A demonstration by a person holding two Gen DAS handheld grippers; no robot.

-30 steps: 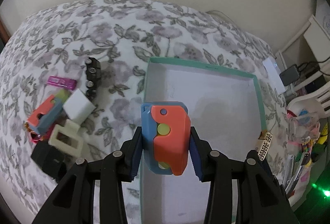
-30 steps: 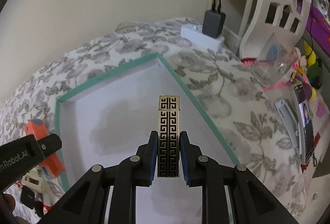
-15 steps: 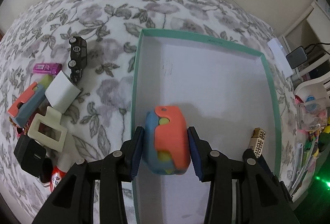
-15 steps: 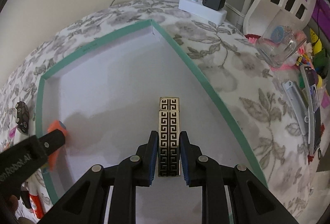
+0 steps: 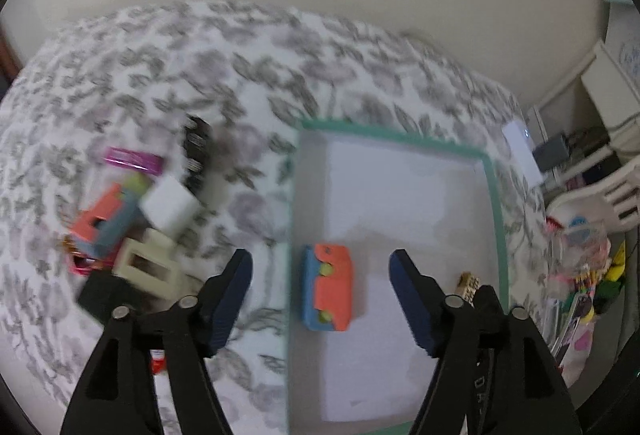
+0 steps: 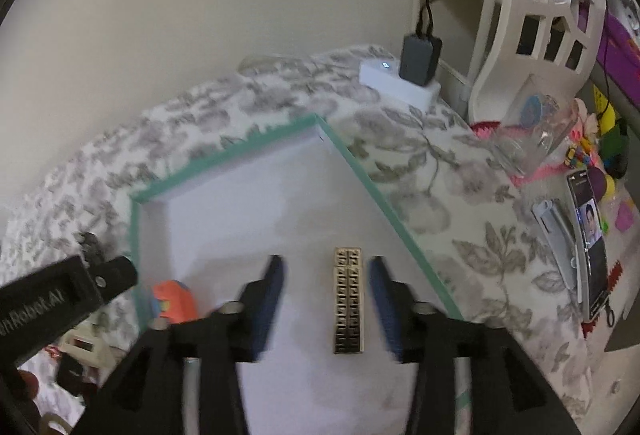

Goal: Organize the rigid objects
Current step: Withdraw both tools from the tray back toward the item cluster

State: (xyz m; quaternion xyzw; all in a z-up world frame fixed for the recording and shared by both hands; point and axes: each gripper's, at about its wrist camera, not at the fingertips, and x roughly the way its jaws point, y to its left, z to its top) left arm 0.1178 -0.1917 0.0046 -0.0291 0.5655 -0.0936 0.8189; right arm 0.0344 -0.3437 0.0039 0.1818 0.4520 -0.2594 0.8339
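The left tool stands spread wide, its jaws having just been opening, and the orange-and-blue toy lies between them on the white floor of the teal-rimmed tray, touched by neither blue pad. The toy rests near the tray's left wall, lengthwise along it. The right tool is also spread, its jaws having just been opening too; the gold-and-black patterned bar lies flat on the tray floor between the pads, nearer the right one, with a clear gap on each side. In the left wrist view the end of that bar shows just behind the left tool's right finger, close to the tray's right wall. The tray sits on a bed cover printed with grey flowers. To the left of the tray, on the cover, a blurred cluster lies close together: a black toy car, a magenta stick, a white cube, a second orange-and-blue toy, a cream frame-shaped piece and a black block. Beyond the tray's far right corner a white box carries a black charger with cables. A phone lies on the cover at the right edge of the right wrist view.
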